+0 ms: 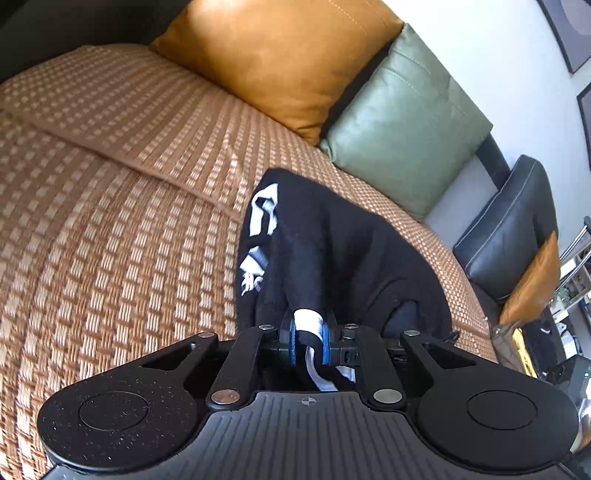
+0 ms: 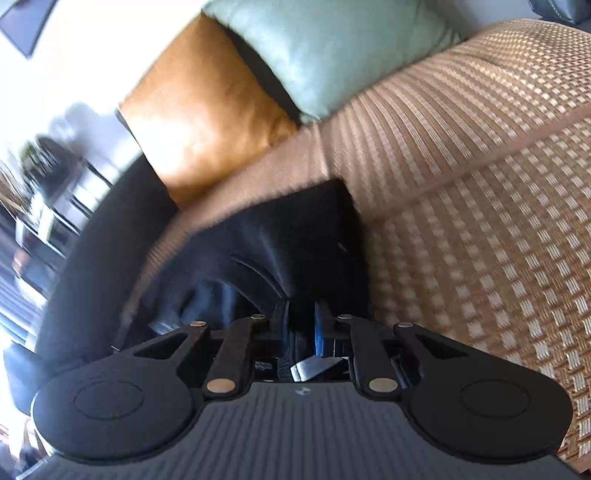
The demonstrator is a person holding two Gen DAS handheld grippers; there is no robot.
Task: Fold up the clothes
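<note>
A home living room: a mat-covered sofa [image 1: 110, 184], leather cushions [image 1: 280, 59], framed wall pictures [image 1: 569, 33].

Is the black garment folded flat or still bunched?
Bunched. The black garment rises in a rumpled heap off the woven mat, pinched by the left tongs and right tongs.

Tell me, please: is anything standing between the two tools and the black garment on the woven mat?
Nothing visible does. The left tool is shut on the black garment, and the right tool pinches it too. The woven mat around it is bare.
</note>
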